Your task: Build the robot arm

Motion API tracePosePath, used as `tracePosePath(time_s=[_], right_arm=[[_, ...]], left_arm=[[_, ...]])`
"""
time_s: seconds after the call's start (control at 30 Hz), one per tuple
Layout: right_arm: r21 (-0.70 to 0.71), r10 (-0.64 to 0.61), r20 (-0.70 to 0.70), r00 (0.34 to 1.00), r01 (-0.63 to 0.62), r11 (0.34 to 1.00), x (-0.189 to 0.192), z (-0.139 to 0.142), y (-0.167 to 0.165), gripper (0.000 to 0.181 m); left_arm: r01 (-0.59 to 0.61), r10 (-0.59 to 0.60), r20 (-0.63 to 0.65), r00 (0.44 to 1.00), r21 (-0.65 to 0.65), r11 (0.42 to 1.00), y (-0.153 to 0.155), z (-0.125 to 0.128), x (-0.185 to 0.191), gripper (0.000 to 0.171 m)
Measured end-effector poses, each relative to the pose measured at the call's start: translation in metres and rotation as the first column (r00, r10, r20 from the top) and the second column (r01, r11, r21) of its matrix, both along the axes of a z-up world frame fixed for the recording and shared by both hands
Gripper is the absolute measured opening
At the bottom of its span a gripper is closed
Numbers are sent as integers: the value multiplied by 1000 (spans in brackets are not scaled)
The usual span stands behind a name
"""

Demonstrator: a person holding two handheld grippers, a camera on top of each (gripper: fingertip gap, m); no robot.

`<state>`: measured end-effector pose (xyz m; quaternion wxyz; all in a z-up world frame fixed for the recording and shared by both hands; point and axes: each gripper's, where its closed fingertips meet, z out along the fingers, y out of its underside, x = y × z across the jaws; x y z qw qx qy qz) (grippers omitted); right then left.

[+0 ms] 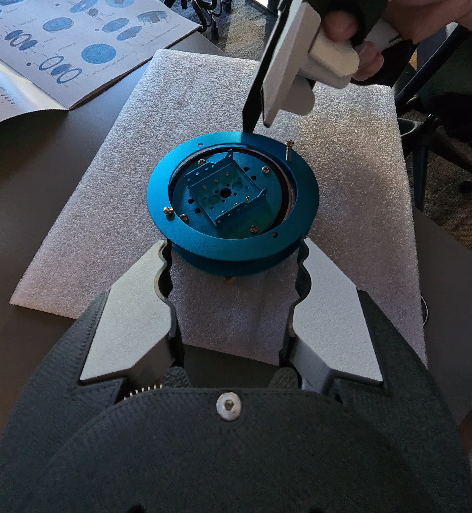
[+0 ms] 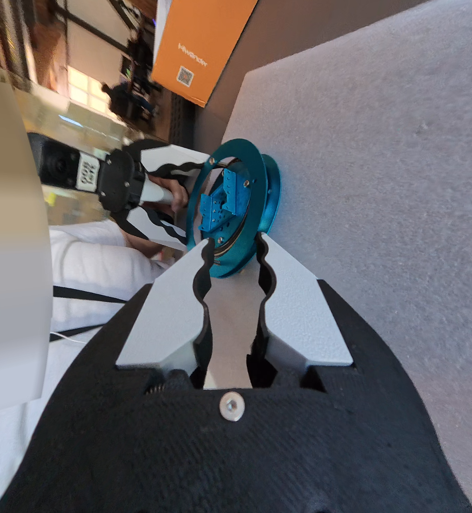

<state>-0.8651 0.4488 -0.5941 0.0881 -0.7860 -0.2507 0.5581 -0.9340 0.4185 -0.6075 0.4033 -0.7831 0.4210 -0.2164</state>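
Round blue anodized metal turntable assembly (image 1: 232, 194) sits on white foam sheet (image 1: 96, 222) atop dark tabletop (image 1: 21, 200). Left claw (image 1: 233, 244) wide open, fingertips flanking near rim of assembly. Right claw (image 2: 232, 240) part open, straddling far rim edge. Loose screw (image 1: 289, 148) stands upright in ring. Open booklet (image 1: 63, 50) far left.

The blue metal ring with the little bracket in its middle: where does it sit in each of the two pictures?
Left wrist view: the blue ring lies at the centre, flat on the white foam sheet, just beyond the open fingertips.
Right wrist view: the ring is at the centre, seen edge-on and turned sideways, against the foam sheet.
Shared landmark: the small blue bracket inside the ring.
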Motion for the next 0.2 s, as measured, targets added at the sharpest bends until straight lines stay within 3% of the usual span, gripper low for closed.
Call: tracePosePath(time_s=[0.2], right_arm=[[-329, -63, -186, 981, -1, 944, 2, 8, -3, 1]], left_arm=[[2, -2, -5, 1000, -7, 1000, -1, -1, 0, 91]])
